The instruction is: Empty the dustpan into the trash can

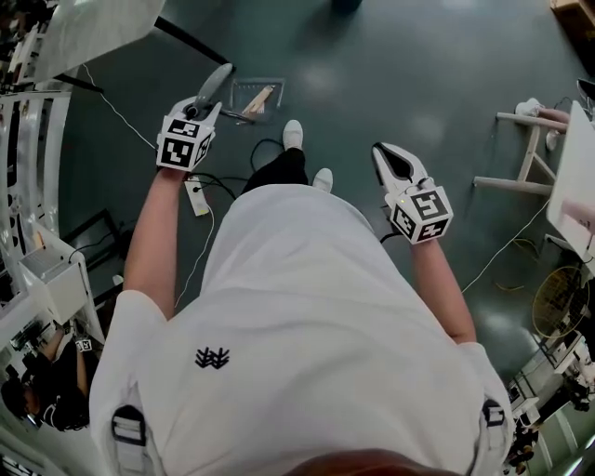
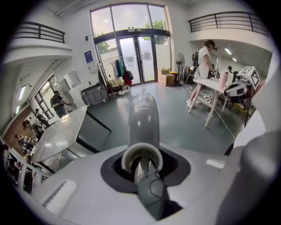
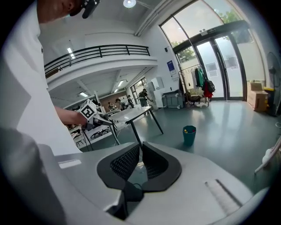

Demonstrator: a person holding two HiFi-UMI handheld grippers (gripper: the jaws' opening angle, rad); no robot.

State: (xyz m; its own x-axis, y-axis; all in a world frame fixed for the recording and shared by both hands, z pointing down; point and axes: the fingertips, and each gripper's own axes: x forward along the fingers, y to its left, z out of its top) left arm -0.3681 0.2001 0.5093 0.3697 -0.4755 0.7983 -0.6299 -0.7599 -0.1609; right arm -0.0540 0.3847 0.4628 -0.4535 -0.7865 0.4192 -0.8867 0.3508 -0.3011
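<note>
Nearest, the person's white shirt [image 1: 307, 307] fills the lower head view, with both arms reaching forward over a dark green floor [image 1: 400, 84]. The left tool [image 1: 204, 110] is clamped on the grey handle [image 1: 216, 84] of the dustpan [image 1: 256, 98]; in the left gripper view that handle [image 2: 142, 116] rises straight out from between the closed jaws of the tool [image 2: 142, 165]. The pan hangs just ahead of the person's white shoes [image 1: 293, 133], a little to their left, with some pale scraps lying in it; whether its lip touches the floor cannot be told. The right tool [image 1: 386, 156] is held well apart on the other side of the body, and the right gripper view shows its ribbed jaws pressed together with nothing between them [image 3: 138, 154]. Cables [image 1: 200, 181] trail over the floor beside the left leg. Farther out, a white-legged worktop [image 1: 530, 153] stands at the right edge and a grey folding table [image 1: 102, 28] at the upper left, leaving a broad stretch of bare floor between. Across that floor, in the right gripper view, stands the teal trash can [image 3: 189, 134], upright and open-topped, well apart from the dustpan, with glass doors [image 3: 219, 66] beyond.
</note>
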